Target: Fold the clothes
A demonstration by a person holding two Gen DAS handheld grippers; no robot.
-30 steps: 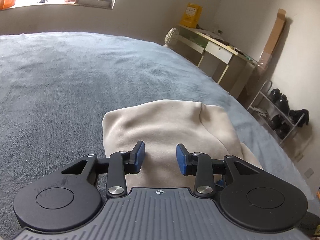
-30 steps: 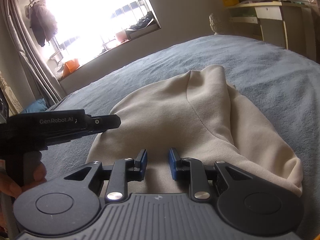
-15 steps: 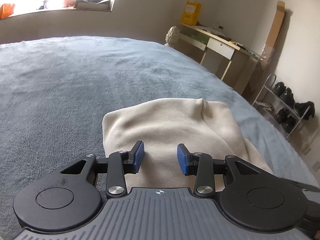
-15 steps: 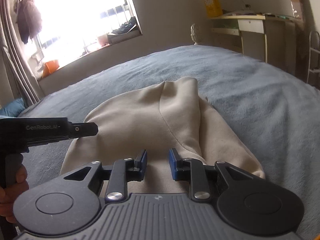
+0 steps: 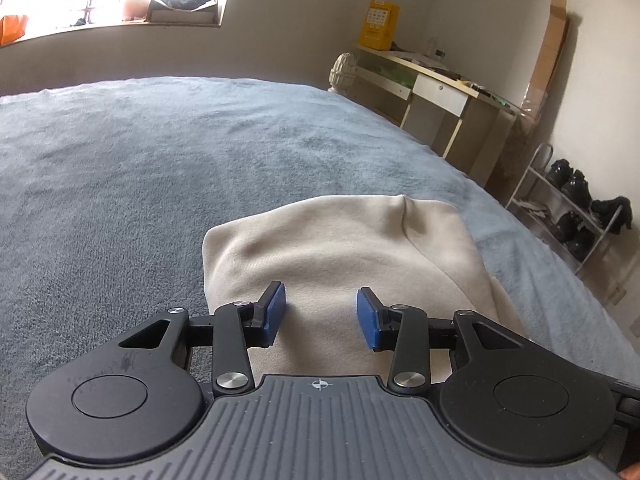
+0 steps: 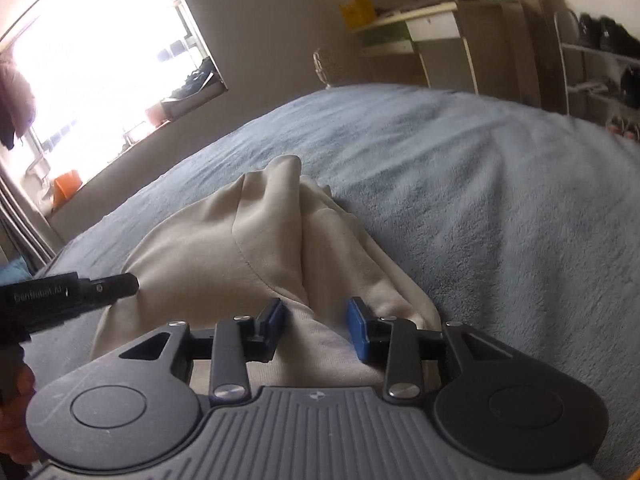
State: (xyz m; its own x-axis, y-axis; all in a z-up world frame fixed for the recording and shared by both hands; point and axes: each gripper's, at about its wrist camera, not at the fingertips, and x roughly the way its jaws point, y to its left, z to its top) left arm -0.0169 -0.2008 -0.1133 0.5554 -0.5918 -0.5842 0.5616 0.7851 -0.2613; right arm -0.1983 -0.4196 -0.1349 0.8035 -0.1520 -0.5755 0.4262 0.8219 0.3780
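Note:
A cream garment [image 5: 340, 240] lies folded on the grey-blue bed cover [image 5: 120, 180]. My left gripper [image 5: 321, 297] hovers over its near left part, open, with only flat fabric below the blue pads. In the right wrist view the same garment [image 6: 200, 248] shows a raised fold running towards me. My right gripper [image 6: 315, 309] sits over the garment's near right part, and its jaws are opening. The fold's lower end lies between the pads, which do not press on it. The left gripper's black finger [image 6: 112, 286] reaches in from the left over the fabric's edge.
The bed cover [image 6: 480, 200] spreads wide around the garment. A desk [image 5: 440, 96] and a shoe rack [image 5: 572, 216] stand along the right wall. A bright window sill [image 5: 120, 20] is at the back. A person's hand [image 6: 16, 420] holds the left tool.
My right gripper has shifted right across the garment, tilted, and its jaws have widened. The left gripper has stayed in place, its jaws slightly wider.

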